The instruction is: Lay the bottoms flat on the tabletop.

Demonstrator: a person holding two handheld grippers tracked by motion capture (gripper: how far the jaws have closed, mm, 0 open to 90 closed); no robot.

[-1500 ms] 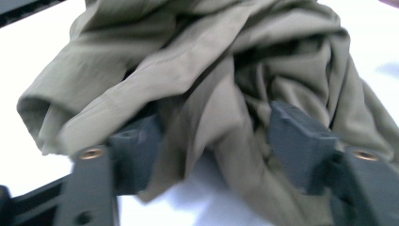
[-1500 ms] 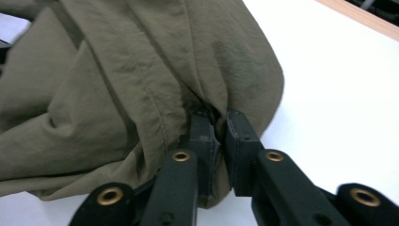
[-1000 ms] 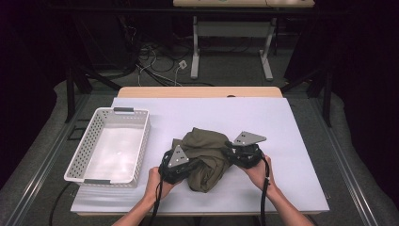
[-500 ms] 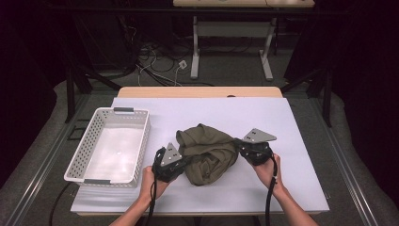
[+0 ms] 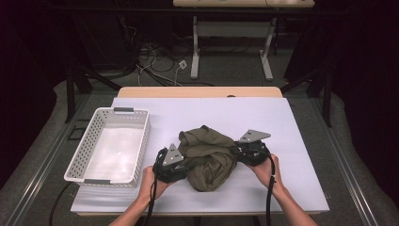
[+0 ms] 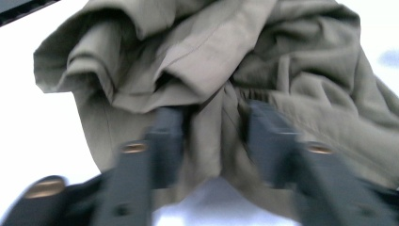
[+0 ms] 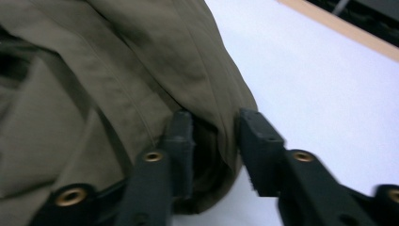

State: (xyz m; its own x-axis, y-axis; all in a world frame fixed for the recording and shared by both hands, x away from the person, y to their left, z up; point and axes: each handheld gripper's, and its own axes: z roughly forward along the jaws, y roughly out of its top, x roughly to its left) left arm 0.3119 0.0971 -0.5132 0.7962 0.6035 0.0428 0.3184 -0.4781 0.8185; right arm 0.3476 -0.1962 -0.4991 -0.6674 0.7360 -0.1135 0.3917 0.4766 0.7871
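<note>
**A:** Start with what's nearest you. Your left gripper [image 5: 181, 164] sits at the near left edge of the olive garment [image 5: 209, 157], and its jaws have just been opening. In the left gripper view a fold of cloth [image 6: 207, 127] runs up between them, but the picture is blurred, so I'd only say the pads seem to stand off it rather than pinch.

**B:** And the right?

**A:** Your right gripper [image 5: 241, 151] is at the garment's right side, and its jaws have also just been opening. In the right gripper view they stand apart with the rolled edge of the garment [image 7: 214, 146] lying in the gap, against the left jaw and clear of the other.

**B:** How will it handle?

**A:** Light and limp, I'd judge. It will sag and slide out of a shallow pinch, and nothing in it can break. Take a thick fold or a seam, deep between the pads, not a single layer.

**B:** Where does it lie?

**A:** Bunched in a heap on the white table [image 5: 301, 141], between your two hands. The white basket [image 5: 80, 162] stands apart to the left, farther along.
</note>
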